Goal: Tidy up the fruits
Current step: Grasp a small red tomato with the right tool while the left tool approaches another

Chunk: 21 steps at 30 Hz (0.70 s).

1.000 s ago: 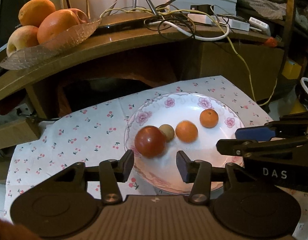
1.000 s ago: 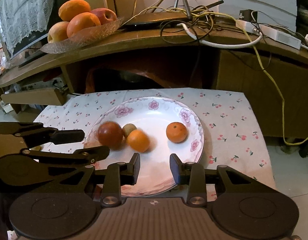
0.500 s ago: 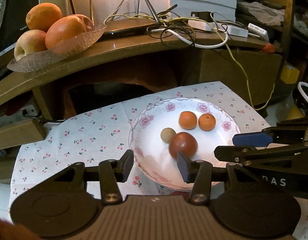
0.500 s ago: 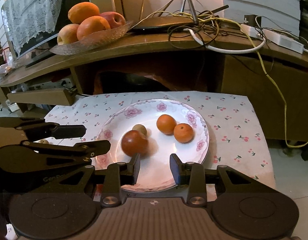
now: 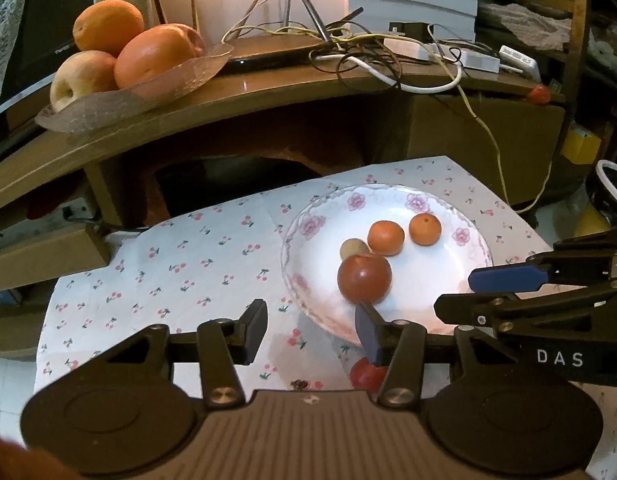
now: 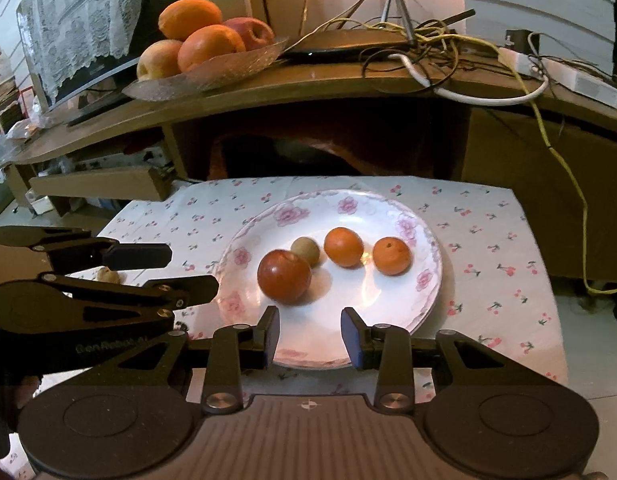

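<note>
The left gripper (image 5: 310, 330) hovers with jaws apart and empty over the near left rim of the plate (image 5: 304, 240) on a cherry-print cloth (image 5: 180, 264). On the plate lie a red fruit (image 5: 364, 278), a small brown fruit (image 5: 353, 249) touching its far side, and two oranges (image 5: 386, 237) farther right. The right gripper (image 5: 504, 292) enters from the right. A fruit tray (image 5: 156, 88) sits on the far shelf (image 5: 268, 92).

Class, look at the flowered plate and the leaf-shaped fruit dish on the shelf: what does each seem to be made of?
Flowered plate: likely glazed ceramic or melamine; glossy white with printed pink blossoms.
Leaf-shaped fruit dish: probably pressed glass or clear plastic; translucent and textured, with the shelf showing through.
</note>
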Each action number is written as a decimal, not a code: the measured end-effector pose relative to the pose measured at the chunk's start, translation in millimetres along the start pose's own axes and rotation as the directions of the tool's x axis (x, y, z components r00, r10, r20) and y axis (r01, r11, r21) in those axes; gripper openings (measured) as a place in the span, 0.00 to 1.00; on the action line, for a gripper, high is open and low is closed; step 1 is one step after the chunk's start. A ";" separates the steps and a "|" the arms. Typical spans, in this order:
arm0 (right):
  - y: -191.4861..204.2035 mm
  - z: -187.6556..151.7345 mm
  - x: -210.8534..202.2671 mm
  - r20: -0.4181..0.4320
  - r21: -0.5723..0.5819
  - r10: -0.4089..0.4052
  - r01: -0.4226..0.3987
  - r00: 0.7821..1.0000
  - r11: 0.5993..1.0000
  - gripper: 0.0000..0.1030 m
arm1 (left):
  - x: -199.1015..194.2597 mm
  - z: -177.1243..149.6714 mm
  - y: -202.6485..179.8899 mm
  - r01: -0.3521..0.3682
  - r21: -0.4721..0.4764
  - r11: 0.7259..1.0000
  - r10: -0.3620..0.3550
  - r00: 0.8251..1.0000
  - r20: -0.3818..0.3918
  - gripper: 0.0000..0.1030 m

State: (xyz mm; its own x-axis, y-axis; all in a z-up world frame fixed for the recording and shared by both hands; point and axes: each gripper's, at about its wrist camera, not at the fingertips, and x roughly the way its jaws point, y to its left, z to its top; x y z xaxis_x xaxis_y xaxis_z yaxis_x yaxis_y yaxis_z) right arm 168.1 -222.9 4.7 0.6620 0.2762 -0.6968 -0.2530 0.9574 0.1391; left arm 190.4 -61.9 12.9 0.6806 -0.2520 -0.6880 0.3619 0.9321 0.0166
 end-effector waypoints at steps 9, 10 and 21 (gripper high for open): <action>21.1 -12.3 -0.8 -0.047 -0.043 0.069 -0.071 0.997 0.997 0.38 | -12.9 -18.1 13.9 0.008 0.036 0.999 -0.007 0.999 -0.032 0.53; 23.9 -14.4 -0.8 -0.054 -0.051 0.076 -0.079 0.996 0.996 0.38 | -14.0 -20.4 15.3 0.012 0.040 0.999 -0.011 0.999 -0.037 0.53; 39.8 -23.9 19.8 -0.106 -0.069 0.083 -0.091 0.991 0.993 0.39 | -22.2 -42.2 23.9 0.068 0.128 0.989 -0.058 0.995 -0.085 0.54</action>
State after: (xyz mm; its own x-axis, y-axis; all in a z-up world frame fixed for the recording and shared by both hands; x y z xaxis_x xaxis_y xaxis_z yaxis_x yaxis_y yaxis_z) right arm 154.2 -181.3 -20.4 0.5601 0.3444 -0.7534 -0.3602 0.9203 0.1528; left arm 157.0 -23.1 -2.1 0.6019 -0.2822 -0.7471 0.4862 0.8716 0.0625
